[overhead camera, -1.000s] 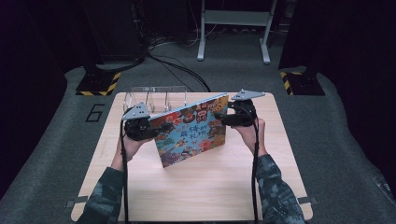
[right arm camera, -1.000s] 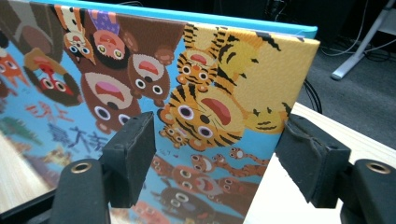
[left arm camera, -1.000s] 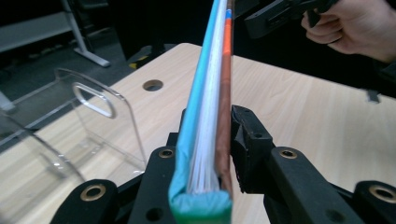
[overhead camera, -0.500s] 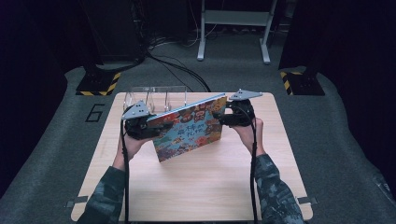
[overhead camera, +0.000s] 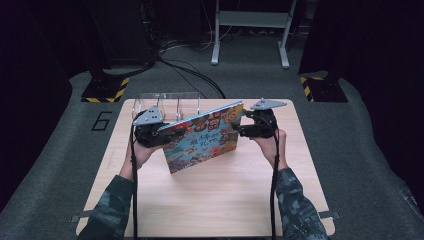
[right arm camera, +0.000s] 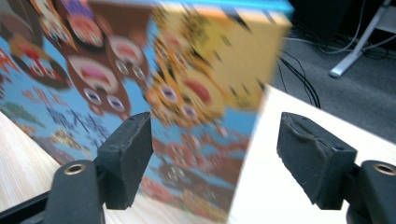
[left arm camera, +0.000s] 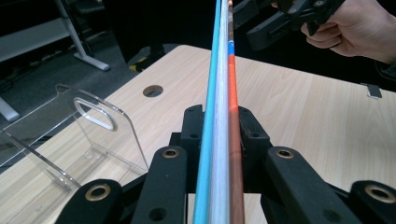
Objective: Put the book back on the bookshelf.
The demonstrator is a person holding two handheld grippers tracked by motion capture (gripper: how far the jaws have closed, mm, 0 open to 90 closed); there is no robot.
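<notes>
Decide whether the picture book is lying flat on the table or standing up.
Standing, tilted: the picture book rests on its lower edge on the table, with the left gripper clamped on its edge.

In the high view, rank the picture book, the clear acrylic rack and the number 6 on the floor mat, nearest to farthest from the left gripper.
From the left gripper:
1. Picture book: clamped in its jaws.
2. Clear acrylic rack: just behind, at the table's far edge.
3. Number 6: on the floor mat, off the table's left.
</notes>
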